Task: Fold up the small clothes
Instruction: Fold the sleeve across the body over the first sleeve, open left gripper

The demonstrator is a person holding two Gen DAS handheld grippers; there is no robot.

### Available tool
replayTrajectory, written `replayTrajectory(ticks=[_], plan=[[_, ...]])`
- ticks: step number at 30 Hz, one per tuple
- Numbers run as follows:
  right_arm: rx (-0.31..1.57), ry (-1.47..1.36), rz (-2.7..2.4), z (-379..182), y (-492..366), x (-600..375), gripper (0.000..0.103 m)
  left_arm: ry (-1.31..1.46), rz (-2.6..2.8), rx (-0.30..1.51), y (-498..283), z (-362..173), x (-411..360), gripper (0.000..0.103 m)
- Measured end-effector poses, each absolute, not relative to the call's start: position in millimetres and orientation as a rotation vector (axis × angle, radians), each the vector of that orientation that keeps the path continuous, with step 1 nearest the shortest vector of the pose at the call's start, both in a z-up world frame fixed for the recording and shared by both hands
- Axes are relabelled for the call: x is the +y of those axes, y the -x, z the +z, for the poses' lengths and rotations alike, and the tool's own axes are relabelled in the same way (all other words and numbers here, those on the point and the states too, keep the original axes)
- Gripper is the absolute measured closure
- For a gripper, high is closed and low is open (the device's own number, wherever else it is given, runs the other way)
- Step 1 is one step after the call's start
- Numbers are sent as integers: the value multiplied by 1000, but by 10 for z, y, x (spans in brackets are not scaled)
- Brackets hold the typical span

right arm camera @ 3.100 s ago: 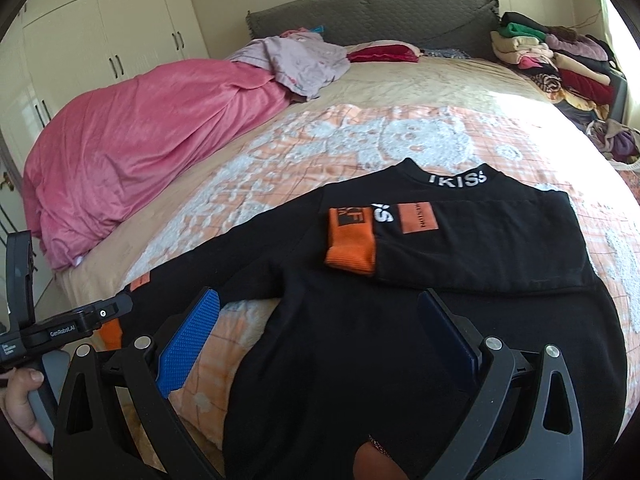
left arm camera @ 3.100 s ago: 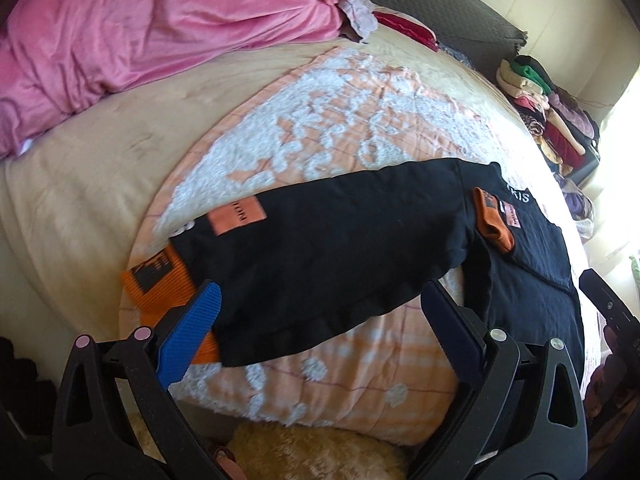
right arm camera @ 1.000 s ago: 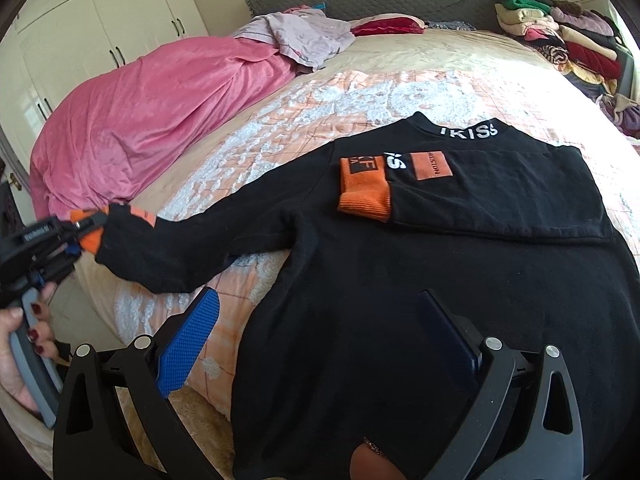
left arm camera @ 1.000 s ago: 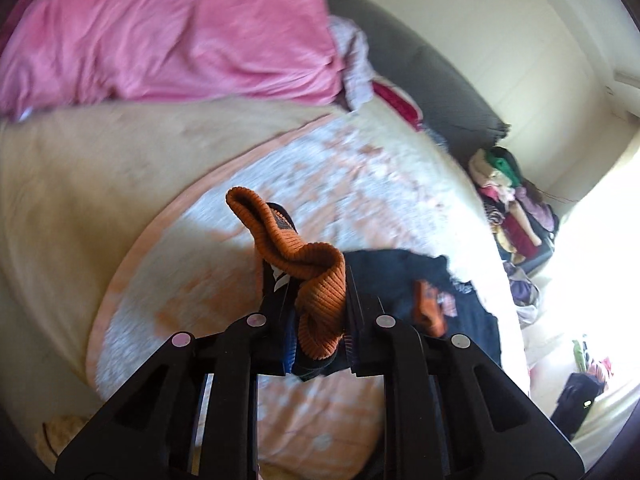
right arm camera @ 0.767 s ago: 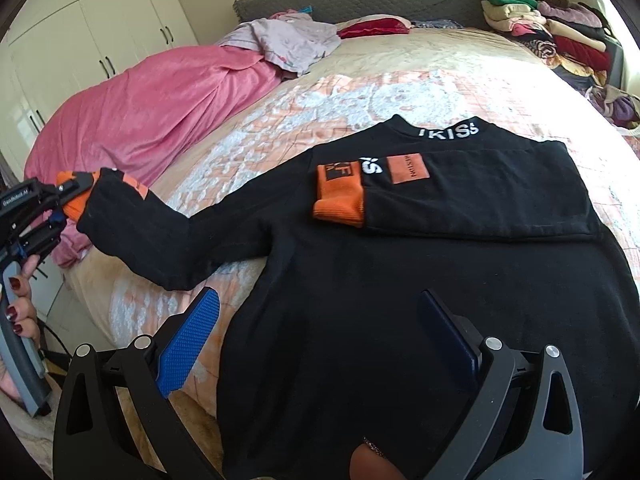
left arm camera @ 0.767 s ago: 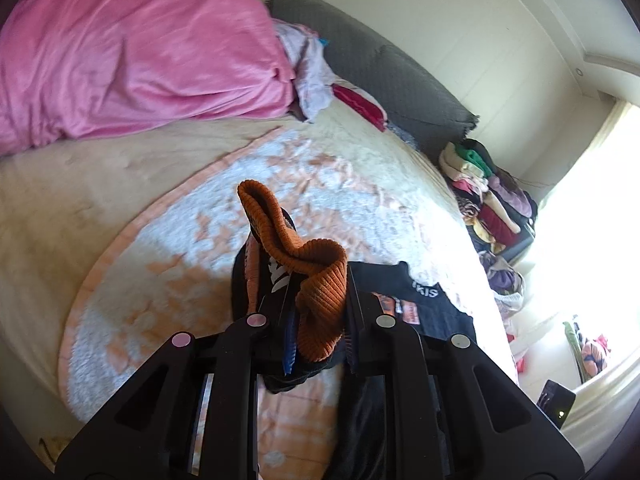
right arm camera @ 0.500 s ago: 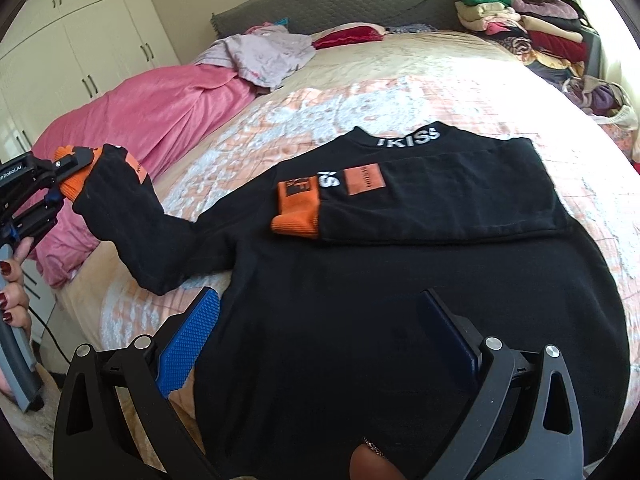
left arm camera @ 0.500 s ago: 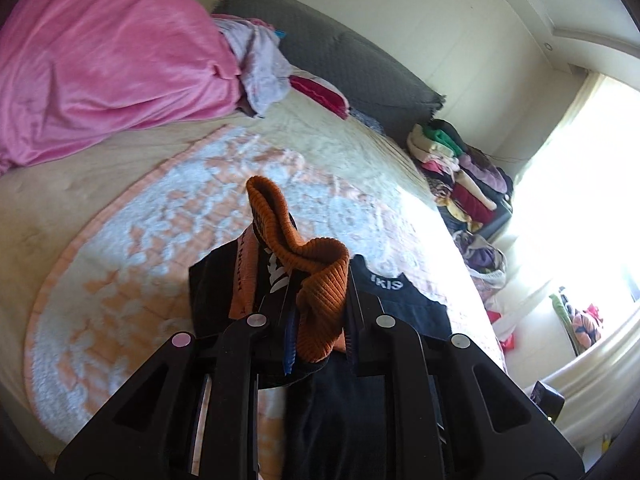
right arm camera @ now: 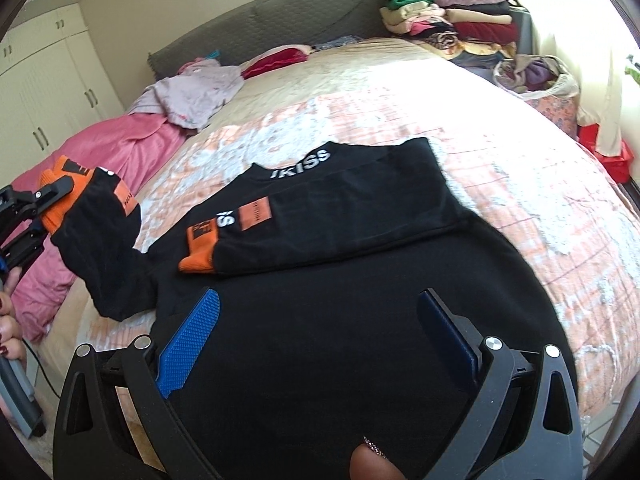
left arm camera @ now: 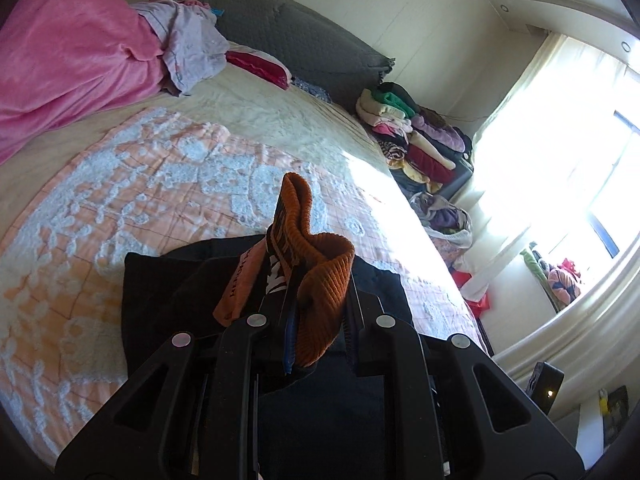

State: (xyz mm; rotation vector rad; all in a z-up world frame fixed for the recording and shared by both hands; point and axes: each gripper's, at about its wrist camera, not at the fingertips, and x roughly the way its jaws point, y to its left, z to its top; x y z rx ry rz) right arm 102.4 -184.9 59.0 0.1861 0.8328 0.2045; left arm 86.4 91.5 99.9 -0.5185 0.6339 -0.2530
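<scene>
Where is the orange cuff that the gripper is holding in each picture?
Left wrist: the orange cuff sits at centre, pinched in the left gripper, sticking up over the black sweater.
Right wrist: the same cuff is at the far left edge, lifted off the bed in the left gripper.
Shared landmark: the clothes pile beside the headboard.

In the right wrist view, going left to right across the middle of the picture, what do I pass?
Left gripper clamped on the orange cuff → lifted black sleeve → folded sleeve's orange cuff → orange patch → folded sleeve → peach bedspread.
</scene>
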Motion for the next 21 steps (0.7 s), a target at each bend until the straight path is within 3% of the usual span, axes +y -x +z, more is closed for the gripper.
replayTrajectory(ticks=[18, 21], plan=[[850, -229, 46, 483, -1105, -2368, 5, 390, -359, 859, -1115, 266, 202, 91], [849, -240, 39, 478, -1115, -2383, 5, 375, -383, 900, -1118, 179, 137, 86]])
